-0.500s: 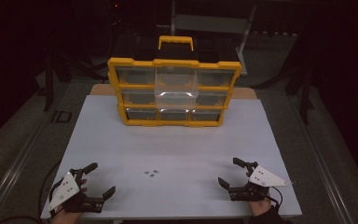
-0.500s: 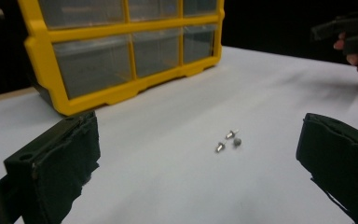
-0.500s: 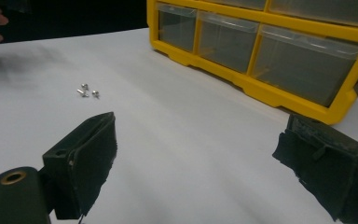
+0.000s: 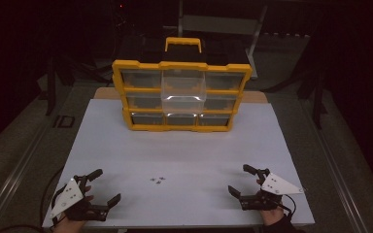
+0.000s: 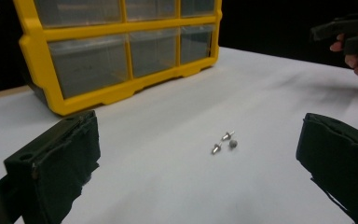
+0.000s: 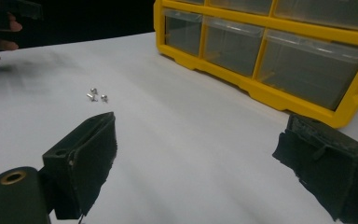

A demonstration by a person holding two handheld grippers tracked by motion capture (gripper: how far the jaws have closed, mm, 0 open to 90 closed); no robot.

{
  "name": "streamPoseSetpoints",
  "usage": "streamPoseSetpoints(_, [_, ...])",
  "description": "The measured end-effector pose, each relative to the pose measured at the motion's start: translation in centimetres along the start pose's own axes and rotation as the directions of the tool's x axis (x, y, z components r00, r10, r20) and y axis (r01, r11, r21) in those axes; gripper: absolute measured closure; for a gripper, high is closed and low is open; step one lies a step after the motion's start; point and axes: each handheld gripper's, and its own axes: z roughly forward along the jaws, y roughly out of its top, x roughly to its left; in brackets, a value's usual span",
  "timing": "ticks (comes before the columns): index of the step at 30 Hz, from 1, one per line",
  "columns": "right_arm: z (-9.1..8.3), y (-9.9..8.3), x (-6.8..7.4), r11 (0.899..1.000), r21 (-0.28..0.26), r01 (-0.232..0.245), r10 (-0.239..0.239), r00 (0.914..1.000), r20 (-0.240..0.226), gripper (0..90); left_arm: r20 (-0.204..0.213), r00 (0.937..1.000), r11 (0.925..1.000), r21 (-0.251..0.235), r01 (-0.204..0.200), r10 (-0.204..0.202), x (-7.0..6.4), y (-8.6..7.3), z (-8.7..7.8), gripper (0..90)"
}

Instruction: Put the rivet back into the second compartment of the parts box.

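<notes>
Almost nothing has moved in the last half second: my left gripper sits at the near left corner of the table as before, and my right gripper at the near right corner, each with its jaws just as far apart as they were. The screws have not shifted either.

Both grippers are empty, jaws spread wide, nothing between them. In the left gripper view the screws lie ahead in the gap between my jaws, well clear of both pads. In the right gripper view they lie farther off, up and to the left of my left jaw.

The screws are a small cluster on the bare white top, near the front edge and roughly midway between my two grippers. They sit close together, some perhaps touching; I cannot tell which.

The yellow organizer box stands at the far edge, centred, its clear drawers facing me, one upper middle drawer pulled forward. Between it and the screws is a wide stretch of open table. To either side of the screws the surface is also open up to my grippers. Both grippers are close to the front edge and to the side edges.
</notes>
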Motion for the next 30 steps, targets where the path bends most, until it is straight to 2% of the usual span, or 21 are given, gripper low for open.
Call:
streamPoseSetpoints(3, [-0.2, 0.2, 0.1, 1.0, -0.012, 0.006, -0.006, 1.0, 0.0, 10.1, 0.003, 1.0, 0.9998, -0.021, 0.005, -0.005, 0.1, 0.6, -0.2, 0.0])
streamPoseSetpoints(4, [-0.2, 0.2, 0.2, 1.0, -0.015, 0.007, -0.007, 1.0, 0.002, 10.1, 0.016, 0.9997, 0.9992, -0.033, 0.02, -0.02, 0.2, 1.1, -0.3, 0.0])
streamPoseSetpoints(7, [-0.3, 0.3, 0.2, 1.0, -0.026, 0.009, -0.009, 1.0, -0.001, 10.1, 0.024, 0.9997, 0.9997, -0.023, 0.009, -0.008, 0.3, 2.0, -0.3, 0.0])
streamPoseSetpoints(9, [-0.3, 0.3, 0.2, 1.0, -0.029, 0.005, -0.005, 1.0, 0.003, 10.1, 0.037, 0.9993, 0.9999, -0.009, 0.008, -0.008, 0.4, 3.1, -0.4, 0.0])
streamPoseSetpoints(10, [-0.3, 0.3, 0.2, 1.0, -0.029, 0.003, -0.003, 1.0, 0.003, 10.1, 0.049, 0.9988, 1.0, -0.003, 0.004, -0.004, 0.7, 4.2, -0.5, 0.0])
streamPoseSetpoints(11, [-0.3, 0.3, 0.2, 1.0, -0.028, 0.003, -0.002, 1.0, 0.004, 10.1, 0.049, 0.9988, 1.0, -0.003, 0.004, -0.004, 0.7, 4.2, -0.5, 0.0])
streamPoseSetpoints(13, [-0.3, 0.4, 0.2, 1.0, -0.029, 0.004, -0.004, 1.0, 0.004, 10.1, 0.071, 0.9974, 0.9999, 0.008, 0.006, -0.007, 1.1, 5.8, -0.4, 0.0])
streamPoseSetpoints(18, [-0.3, 0.4, 0.2, 0.999, -0.033, 0.0, 0.0, 1.0, -0.001, 10.2, 0.142, 0.9897, 0.9998, 0.004, 0.017, -0.018, 1.8, 7.8, 0.1, 0.0])
streamPoseSetpoints(19, [-0.3, 0.4, 0.2, 0.999, -0.033, 0.0, 0.0, 1.0, -0.001, 10.2, 0.142, 0.9897, 0.9998, 0.004, 0.017, -0.018, 1.8, 7.8, 0.1, 0.0])
streamPoseSetpoints(20, [-0.3, 0.4, 0.1, 0.999, -0.034, -0.002, 0.002, 1.0, -0.001, 10.1, 0.162, 0.9867, 0.9999, -0.006, 0.014, -0.013, 1.9, 8.4, 0.4, 0.0])
streamPoseSetpoints(25, [-0.2, 0.3, 0.0, 0.999, -0.036, -0.01, 0.01, 0.9999, -0.001, 10.2, 0.193, 0.9813, 0.9998, -0.022, 0.002, 0.002, 2.0, 9.7, 1.4, 0.0])
streamPoseSetpoints(30, [-0.2, 0.3, 0.1, 0.999, -0.038, -0.012, 0.012, 0.9999, -0.005, 10.2, 0.222, 0.9749, 0.9998, -0.005, -0.021, 0.022, 1.8, 10.8, 2.6, 0.0])
